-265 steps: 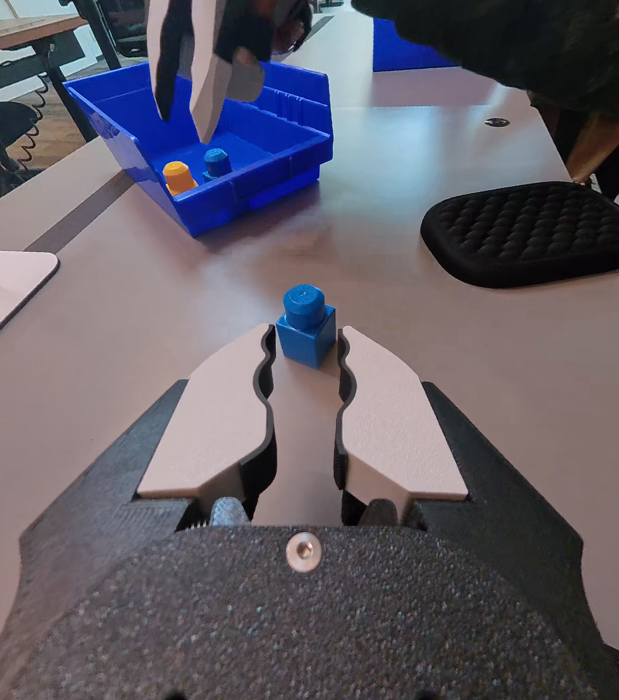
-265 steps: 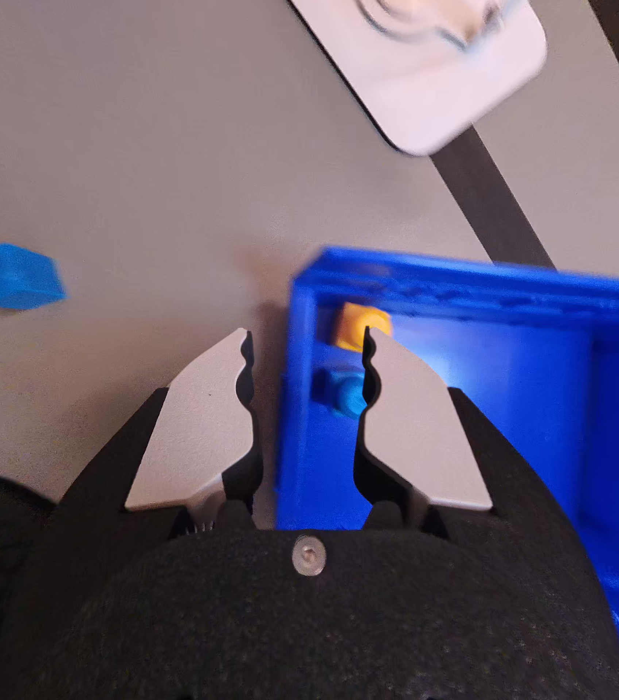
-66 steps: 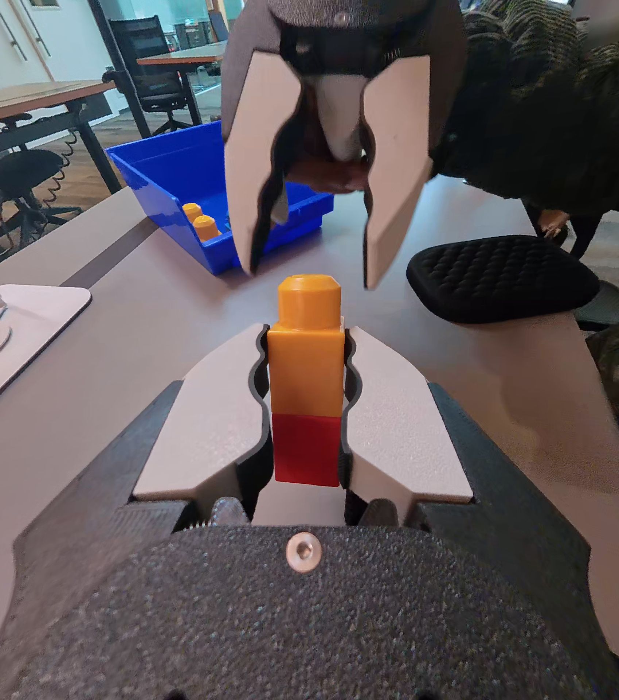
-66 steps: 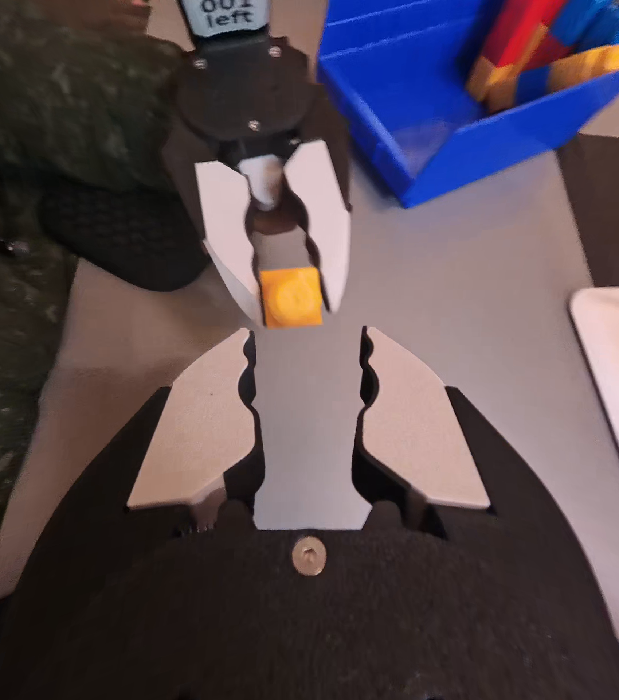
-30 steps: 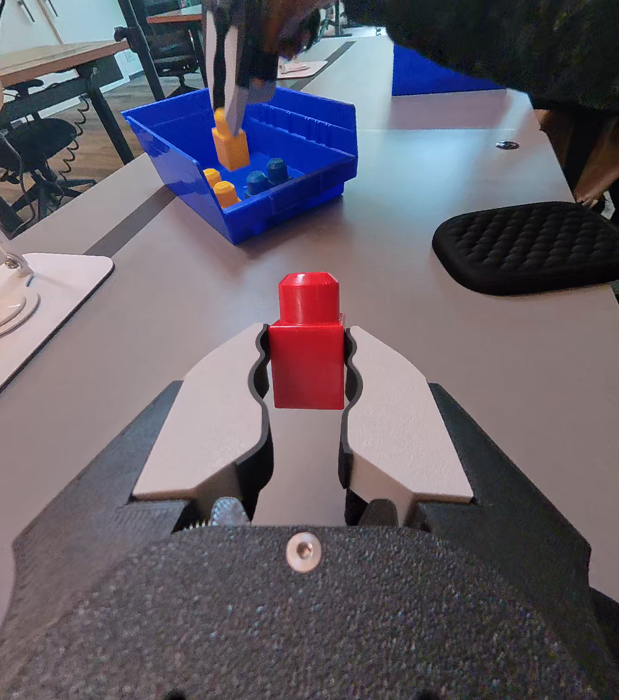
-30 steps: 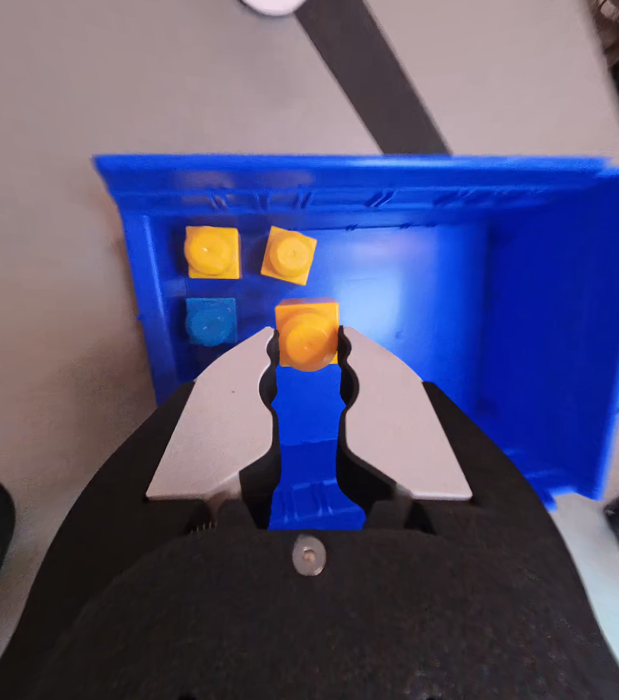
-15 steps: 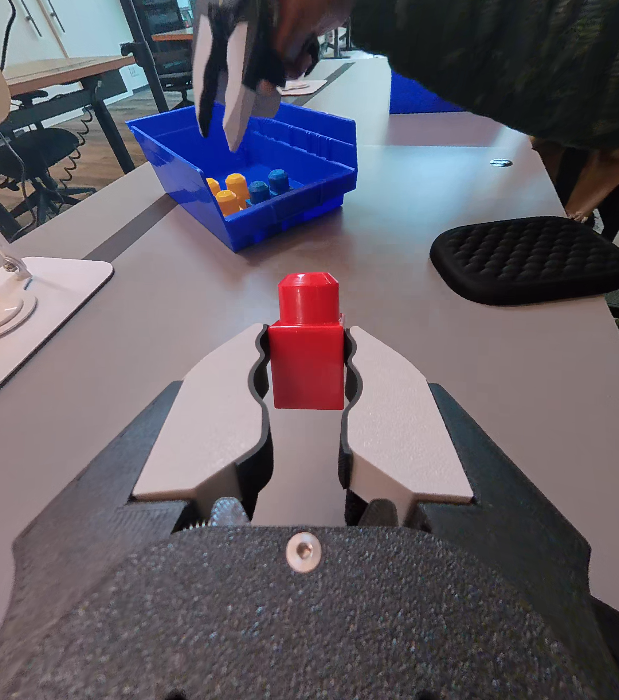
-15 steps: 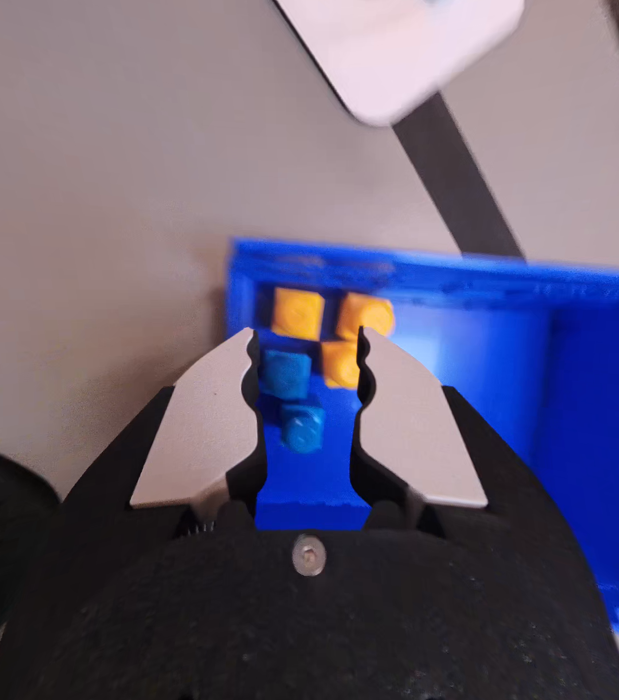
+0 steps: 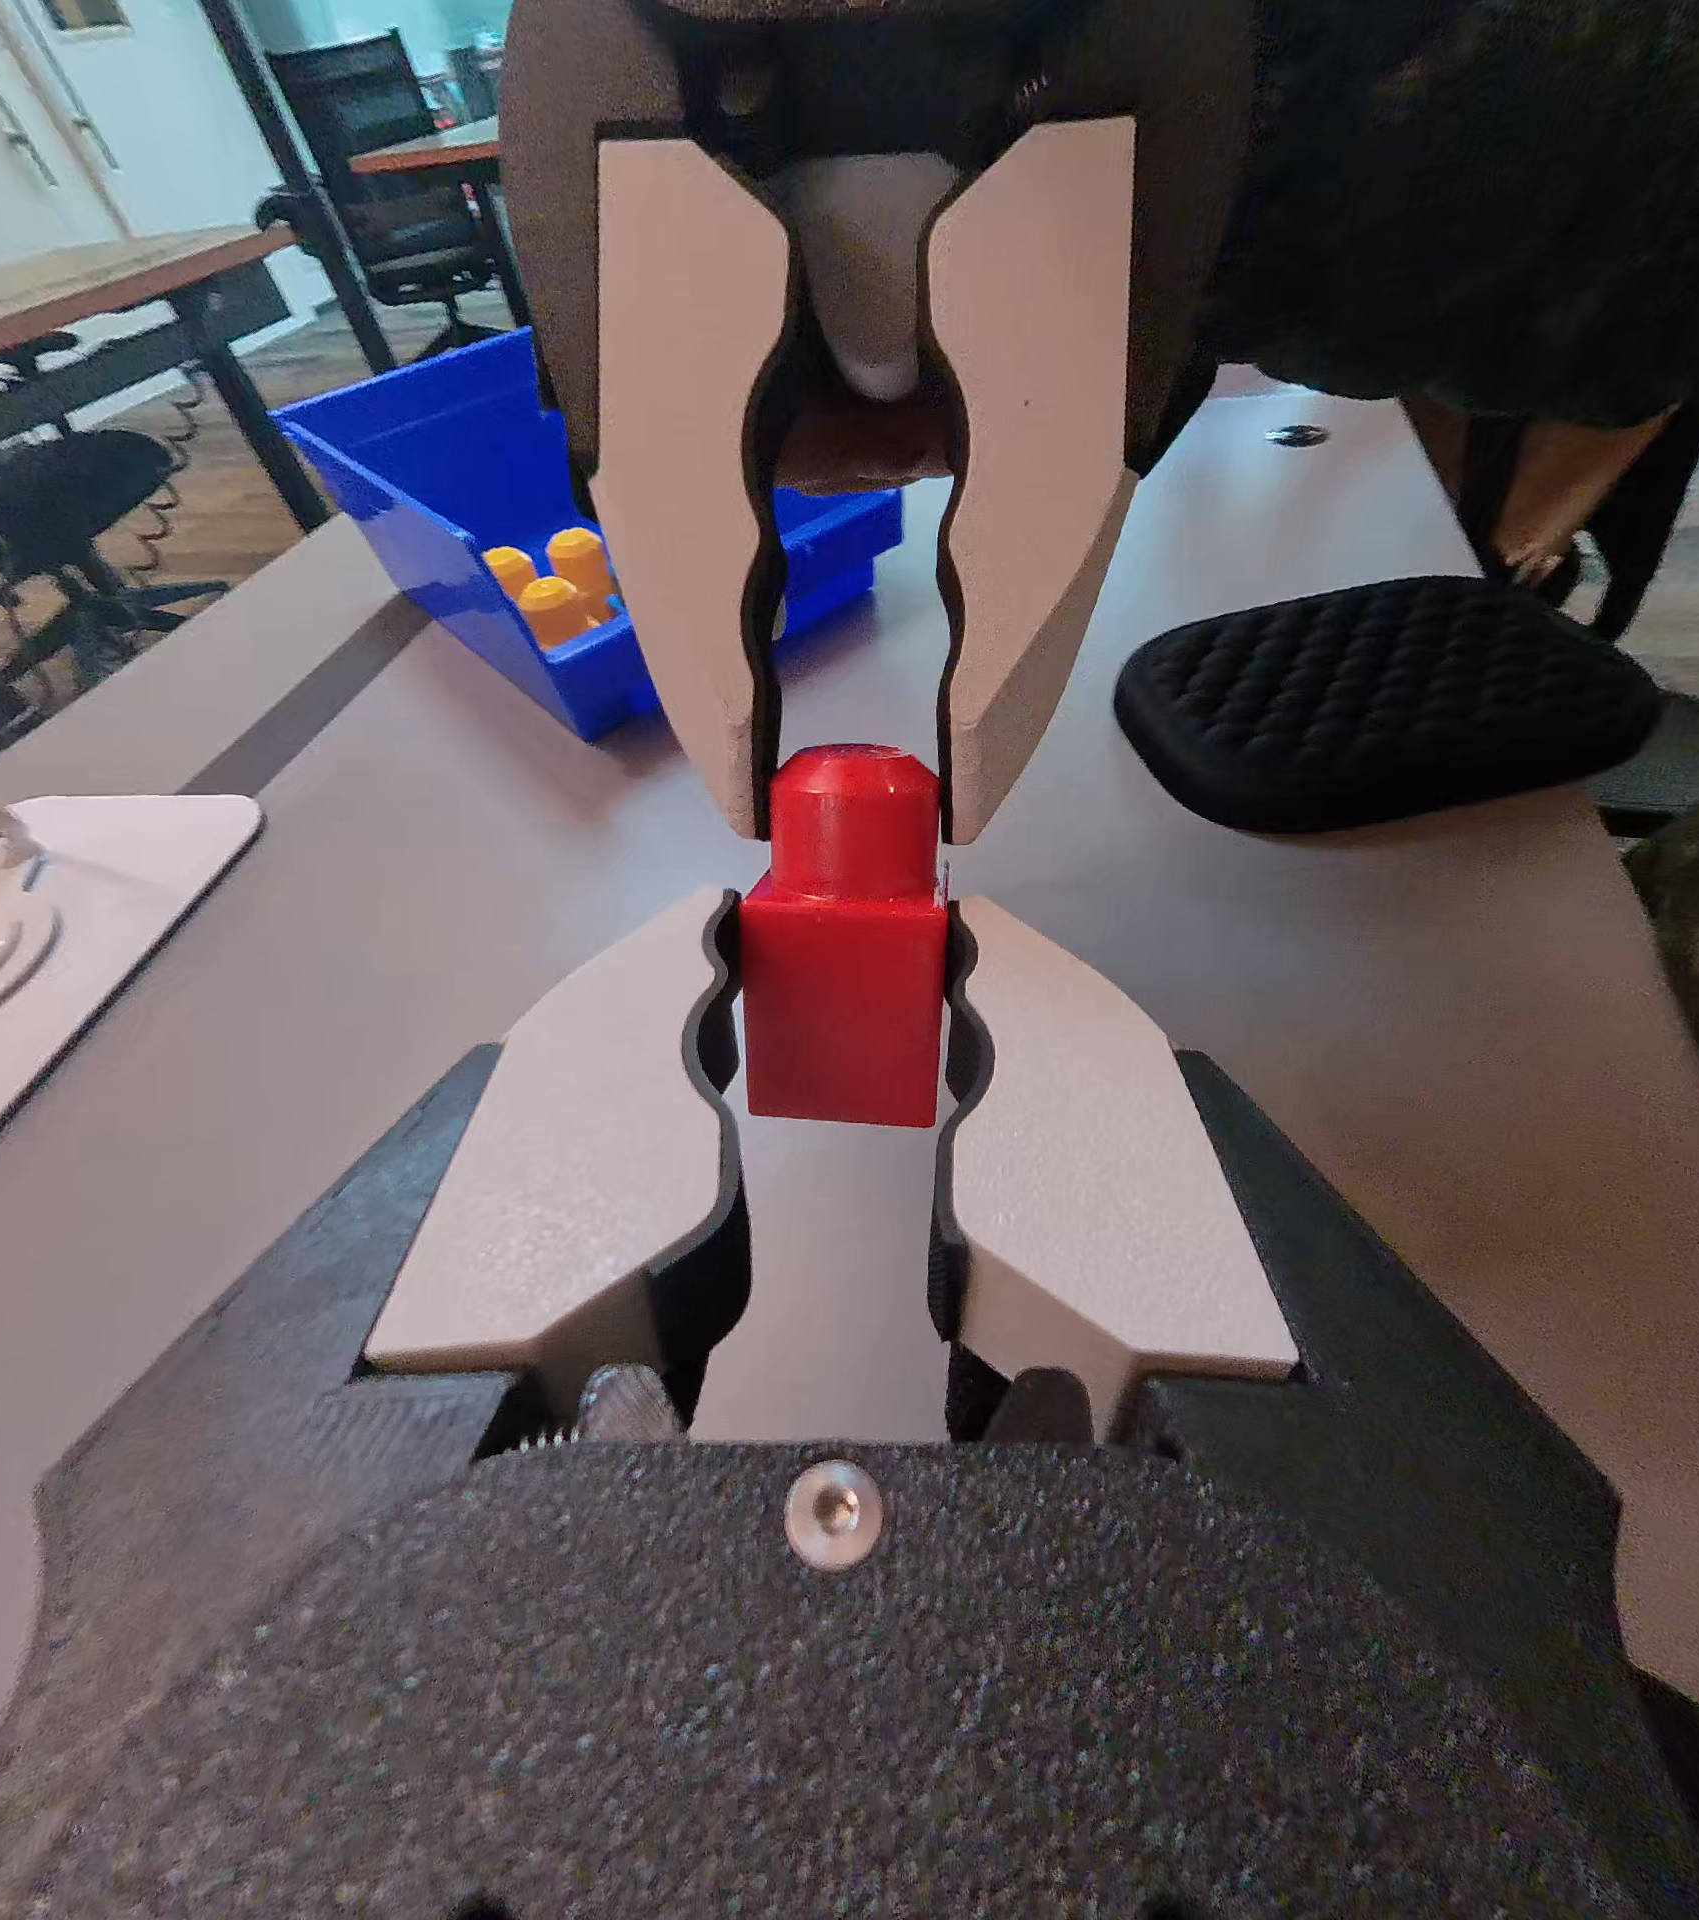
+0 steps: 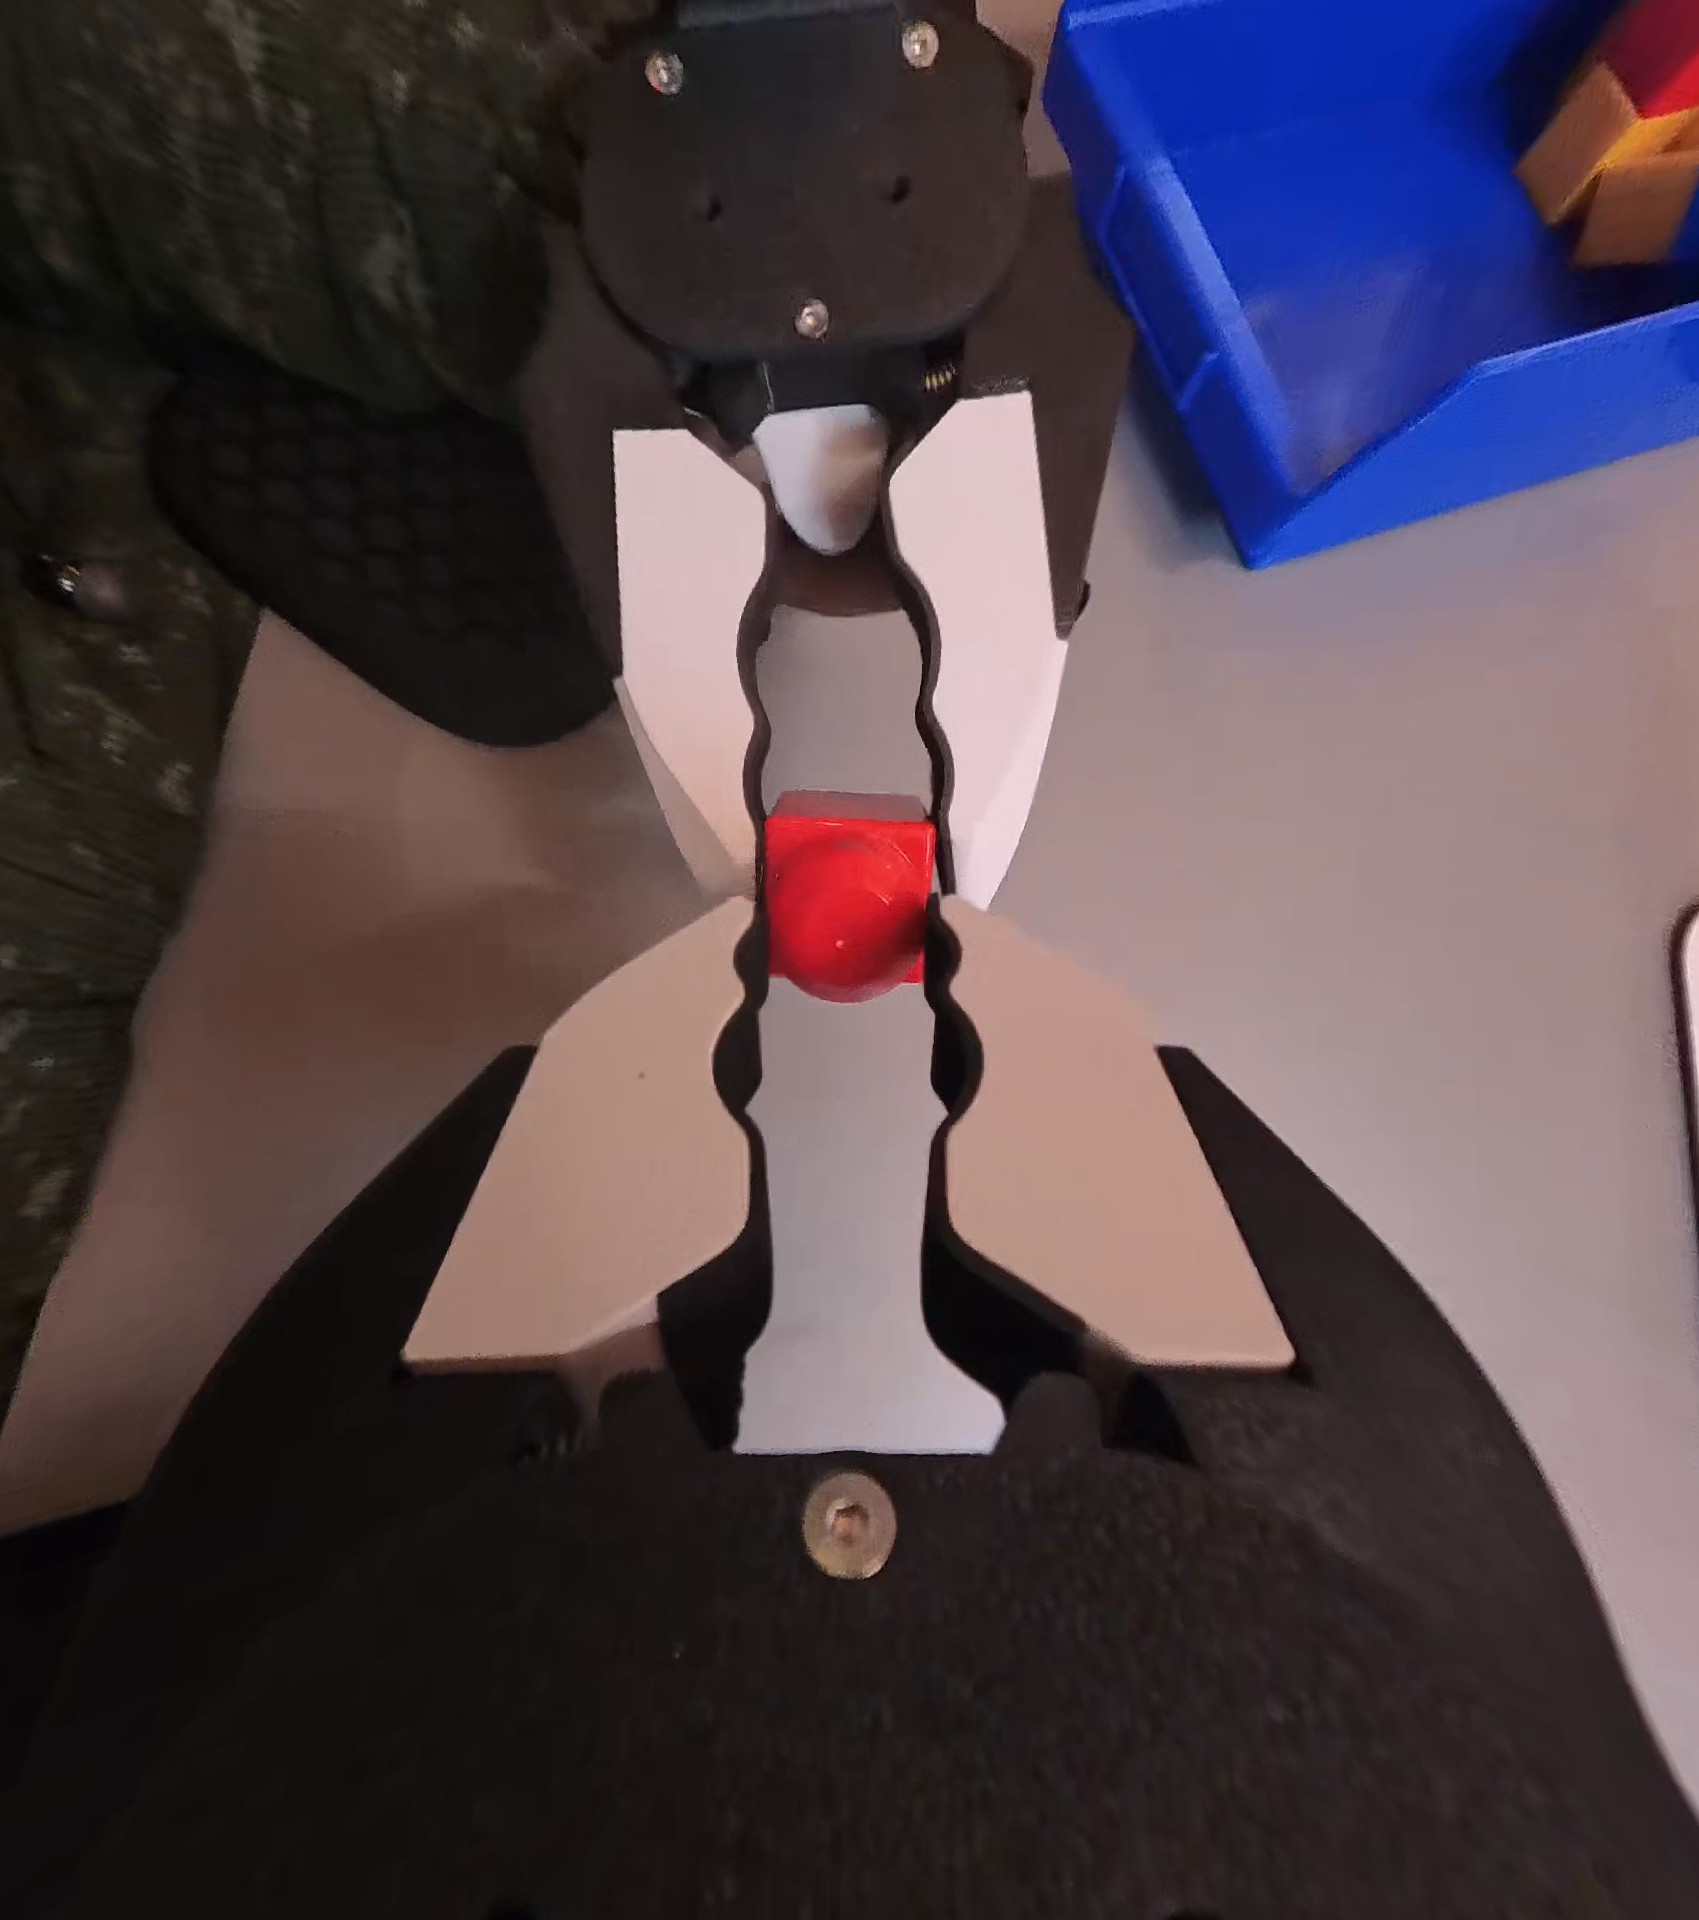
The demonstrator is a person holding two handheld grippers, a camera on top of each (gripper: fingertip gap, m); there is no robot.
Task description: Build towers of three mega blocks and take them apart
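While your left claw [image 9: 843, 935] pinches the red block [image 9: 843, 1013] by its body above the desk [image 9: 1344, 987], the right claw [image 9: 850, 821] comes from above with its tips touching the stud on both sides. Behind, a blue bin [image 9: 471, 520] holds orange blocks [image 9: 554, 597]; a black pad [image 9: 1385, 696] lies to the right.

From the right wrist, your right claw [image 10: 843, 935] grips the block [image 10: 845, 904] at the stud, facing the left claw [image 10: 845, 862]. Another bin [image 10: 1344, 343] sits upper right.

Grey table [image 9: 1344, 1039] carries blue bin [image 9: 429, 488], black pad [image 9: 1385, 696], white base [image 9: 86, 894].
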